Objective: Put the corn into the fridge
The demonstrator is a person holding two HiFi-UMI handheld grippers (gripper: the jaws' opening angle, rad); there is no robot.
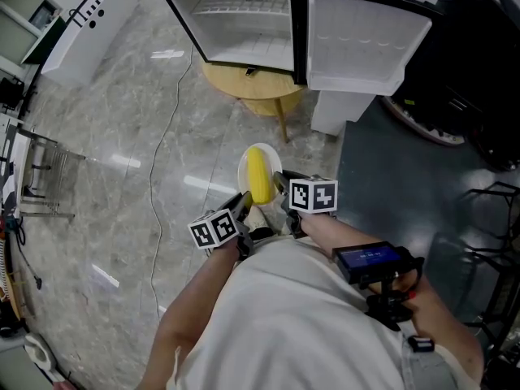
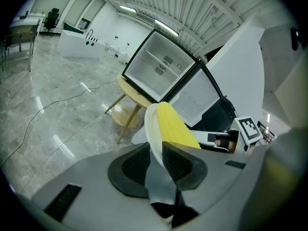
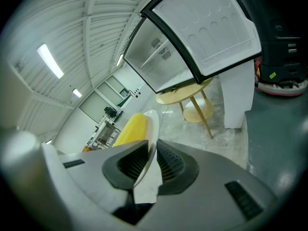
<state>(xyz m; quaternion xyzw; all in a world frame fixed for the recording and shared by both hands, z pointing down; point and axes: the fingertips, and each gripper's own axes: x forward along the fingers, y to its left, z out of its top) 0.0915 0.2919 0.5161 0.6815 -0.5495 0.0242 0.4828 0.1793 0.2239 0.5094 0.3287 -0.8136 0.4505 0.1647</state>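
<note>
The left gripper [image 2: 155,150] and the right gripper [image 3: 152,153] each have their jaws clamped on the near rim of a white plate [image 1: 242,169], one at either side. The corn [image 1: 258,175] lies along the plate's middle. Beyond it, the fridge [image 1: 244,23] stands open on a round wooden table [image 1: 244,84], its door [image 1: 361,43] swung to the right.

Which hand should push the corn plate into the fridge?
Probably left: the fridge compartment opens ahead of the left tool, and the door hangs before the right tool. Both clamp the plate under the corn, so move together.
</note>
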